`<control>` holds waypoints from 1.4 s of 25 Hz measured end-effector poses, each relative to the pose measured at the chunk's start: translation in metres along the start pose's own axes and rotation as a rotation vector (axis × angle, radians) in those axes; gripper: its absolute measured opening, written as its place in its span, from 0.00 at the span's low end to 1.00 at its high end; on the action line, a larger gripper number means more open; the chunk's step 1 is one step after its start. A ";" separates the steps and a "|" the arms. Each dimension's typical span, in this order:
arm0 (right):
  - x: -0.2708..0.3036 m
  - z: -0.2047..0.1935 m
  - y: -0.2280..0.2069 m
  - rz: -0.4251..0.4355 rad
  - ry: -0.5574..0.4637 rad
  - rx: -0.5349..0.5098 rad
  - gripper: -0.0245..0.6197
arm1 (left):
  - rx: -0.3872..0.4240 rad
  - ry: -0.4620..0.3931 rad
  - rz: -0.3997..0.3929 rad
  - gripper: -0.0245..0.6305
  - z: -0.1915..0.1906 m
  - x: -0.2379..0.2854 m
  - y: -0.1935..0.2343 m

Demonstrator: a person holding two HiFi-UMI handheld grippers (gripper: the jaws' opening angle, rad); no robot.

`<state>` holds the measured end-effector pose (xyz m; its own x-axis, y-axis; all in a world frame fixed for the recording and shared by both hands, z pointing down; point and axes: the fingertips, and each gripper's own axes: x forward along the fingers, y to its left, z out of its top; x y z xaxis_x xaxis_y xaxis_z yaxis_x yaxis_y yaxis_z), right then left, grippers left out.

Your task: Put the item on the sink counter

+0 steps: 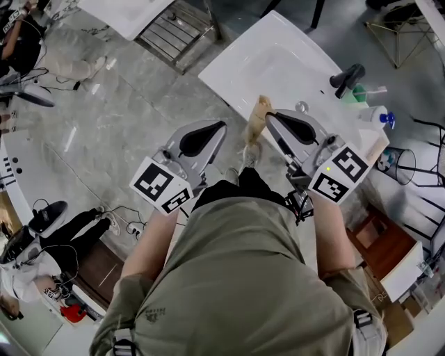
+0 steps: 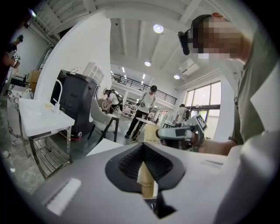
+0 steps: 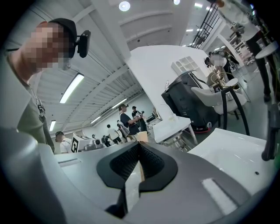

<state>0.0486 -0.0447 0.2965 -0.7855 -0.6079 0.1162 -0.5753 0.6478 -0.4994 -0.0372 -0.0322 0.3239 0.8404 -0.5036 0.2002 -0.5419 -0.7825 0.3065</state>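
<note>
Closest in, the left gripper (image 2: 143,146) has its jaws closed on a tan card pack (image 2: 148,183) printed as a toothbrush, which sits deep between the ribbed pads. The right gripper (image 3: 139,145) is likewise clamped shut, pinching a second thin pack (image 1: 258,118). That pack has tan card above and clear film below, and it hangs between the two grippers just short of the sink counter (image 1: 226,69). Neither pack is on the counter yet. Both grips look to be on narrow, slippery packaging, so a pack could slide out before it is over the counter. Opening too early would drop it on the floor (image 1: 111,118). Setting it near the sloping basin could let it slip into the bowl, and reaching far across risks knocking the things at the back. The counter is glossy white with a shallow basin. At its far edge stand a black faucet (image 1: 346,78), a green cup (image 1: 359,94) and a white pump bottle (image 1: 374,115). The front rim nearest the grippers is bare. Beyond lies grey marbled flooring, then another white table (image 1: 128,14) with a metal rack (image 1: 177,31) beside it. Farther off, the gripper views show a bright open hall with ceiling lights, tall windows and several people standing about.
</note>
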 end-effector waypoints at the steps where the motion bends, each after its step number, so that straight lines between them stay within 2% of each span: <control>1: -0.001 0.000 -0.004 -0.001 0.000 0.002 0.06 | 0.001 0.003 0.000 0.05 0.000 0.004 0.000; 15: 0.018 -0.001 -0.041 -0.020 0.017 0.039 0.06 | -0.024 0.029 -0.001 0.05 -0.003 0.023 0.017; 26: 0.089 -0.001 -0.085 -0.100 0.027 0.080 0.06 | -0.074 0.054 -0.018 0.05 -0.006 0.010 0.088; 35: 0.156 0.008 -0.091 -0.100 0.027 0.091 0.06 | -0.085 0.064 -0.030 0.05 0.006 -0.003 0.136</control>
<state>-0.0197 -0.2024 0.3536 -0.7319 -0.6538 0.1920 -0.6287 0.5394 -0.5602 -0.1135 -0.1387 0.3595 0.8560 -0.4536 0.2481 -0.5169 -0.7619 0.3903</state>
